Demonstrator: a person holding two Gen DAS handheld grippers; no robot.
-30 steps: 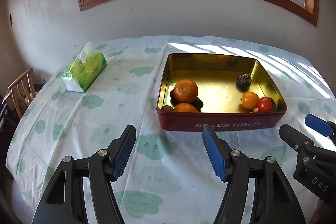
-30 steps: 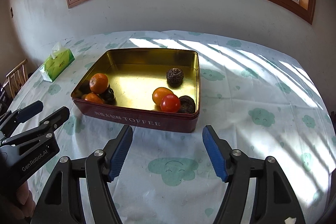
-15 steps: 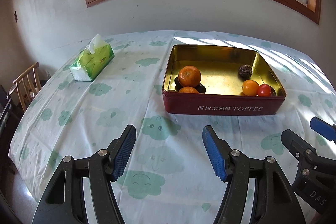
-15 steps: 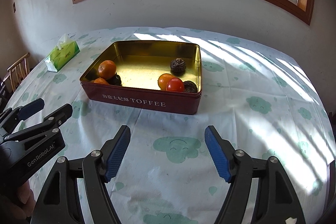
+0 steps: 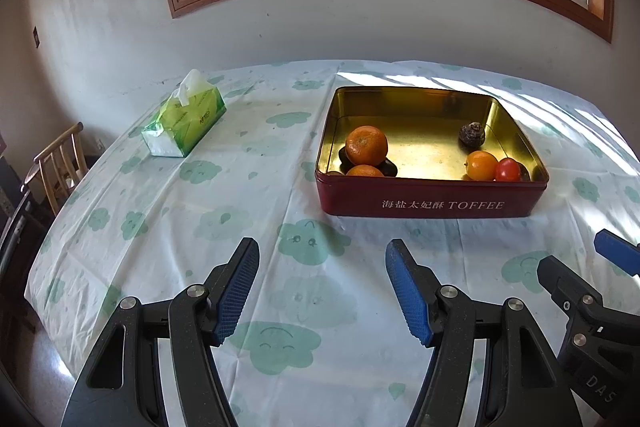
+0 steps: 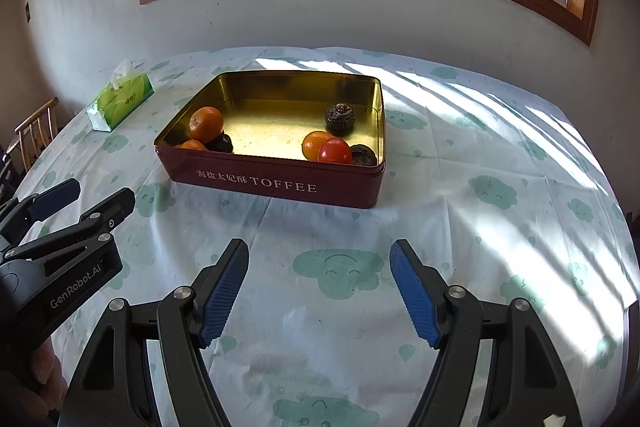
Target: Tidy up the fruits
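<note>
The fruits lie in a red tin (image 6: pixel 280 183) with a gold inside, standing on the table (image 6: pixel 480 227) a little beyond both grippers. At its left end an orange (image 6: pixel 206 123) sits on top of a second orange (image 6: pixel 193 145) and a dark fruit (image 6: pixel 222 143), pressed into the near left corner. At the right end a smaller orange fruit (image 6: pixel 313 143), a red tomato (image 6: pixel 334 151) and a dark wrinkled fruit (image 6: pixel 363 155) touch one another along the near wall, and 1 more dark wrinkled fruit (image 6: pixel 339 117) sits alone just behind them. The middle and the far half of the tin floor are bare.

Around the tin the cloud-print cloth lies open on every side, with wide room to its right and between its near wall and the grippers. A green tissue box (image 5: pixel 185 119) stands well apart at the far left.

The left gripper (image 5: pixel 322 287) and the right gripper (image 6: pixel 320 291) both hover over bare cloth, jaws spread with nothing between them.

The left wrist view shows the table's left edge dropping to the floor, with a wooden chair (image 5: pixel 60 163) close beside it, and the right gripper at its right border. The right wrist view shows the sunlit right side of the table and part of a hand (image 6: pixel 24 383) gripping the left gripper.
</note>
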